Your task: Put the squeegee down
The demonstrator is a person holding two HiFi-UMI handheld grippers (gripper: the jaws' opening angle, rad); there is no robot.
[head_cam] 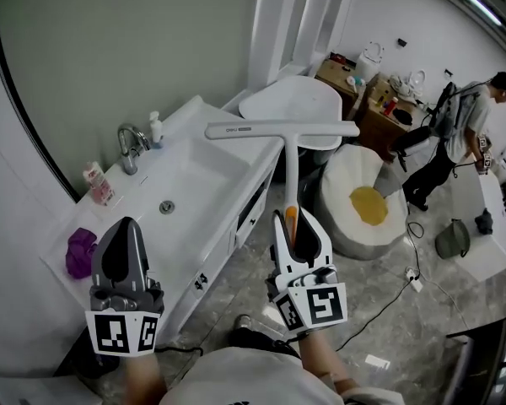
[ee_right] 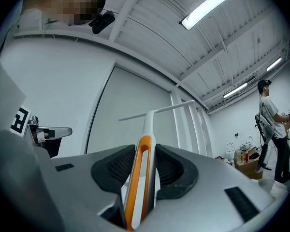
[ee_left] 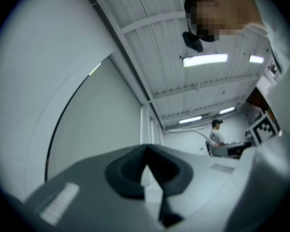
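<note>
Your right hand-held gripper clamps squeegee handle, blade raised right of sink. Your left hand-held gripper, jaws together, hovers at sink's near edge, beside purple cloth.

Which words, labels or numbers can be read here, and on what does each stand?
No text reads clearly.
squeegee: small dark print near the blade's left end, too small to read.
pink bottle: label blurred.
marker cubes: square patterns only, no words.
</note>
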